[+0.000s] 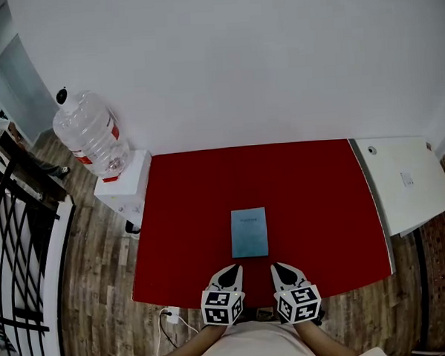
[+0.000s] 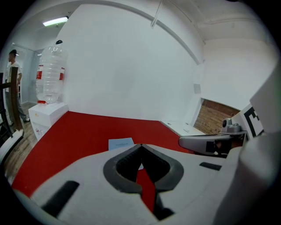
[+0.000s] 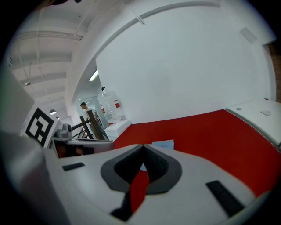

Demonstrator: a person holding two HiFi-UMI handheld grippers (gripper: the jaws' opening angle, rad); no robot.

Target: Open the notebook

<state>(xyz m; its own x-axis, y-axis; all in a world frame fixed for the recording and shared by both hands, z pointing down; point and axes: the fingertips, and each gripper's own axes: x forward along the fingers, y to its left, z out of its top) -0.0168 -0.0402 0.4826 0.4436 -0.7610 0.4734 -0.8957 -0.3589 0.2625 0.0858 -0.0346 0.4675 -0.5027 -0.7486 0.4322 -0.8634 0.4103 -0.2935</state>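
Notebook (image 1: pixel 249 232) lies closed and flat on the red table (image 1: pixel 321 205), midway across it and toward the near side, a pale blue cover with nothing on or beside it. Its long axis runs near to far, so one short edge faces the person. A faint line of print sits toward the far end of the cover, which suggests the top of the book points away. Which long edge is the spine cannot be told from these views. The left gripper (image 1: pixel 237 269) and the right gripper (image 1: pixel 275 267) hover at the near edge of the table, side by side, both aimed forward and slightly down. The notebook lies just beyond them, straight ahead of the gap between the two. Each has its jaws drawn together with the tips meeting and nothing held. Neither is plainly nearer: the left lines up with the book's left long edge and the right with its right. Opening it likely calls for parting one gripper's jaws and coming at the free long edge.
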